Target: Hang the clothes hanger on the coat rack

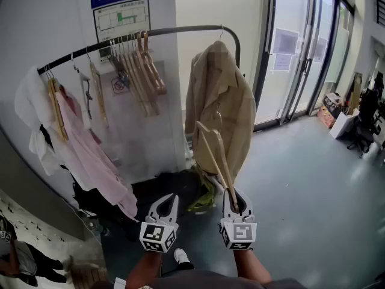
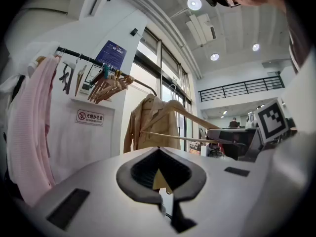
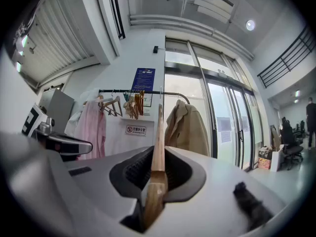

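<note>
A wooden clothes hanger (image 1: 215,152) sticks up and forward from my right gripper (image 1: 233,202), which is shut on one end of it. In the right gripper view the hanger (image 3: 158,132) runs straight out between the jaws towards the rack. The coat rack's black rail (image 1: 180,30) arcs across ahead, above gripper height. My left gripper (image 1: 172,198) is beside the right one, shut, with nothing between its jaws. In the left gripper view the held hanger (image 2: 183,110) shows to the right, in front of the beige jacket (image 2: 150,122).
On the rail hang a bunch of bare wooden hangers (image 1: 143,71), a pink garment (image 1: 90,152), white clothing (image 1: 30,107) and a beige jacket (image 1: 221,104). Dark clothes (image 1: 174,188) lie on the floor below. Glass doors (image 1: 301,53) stand to the right.
</note>
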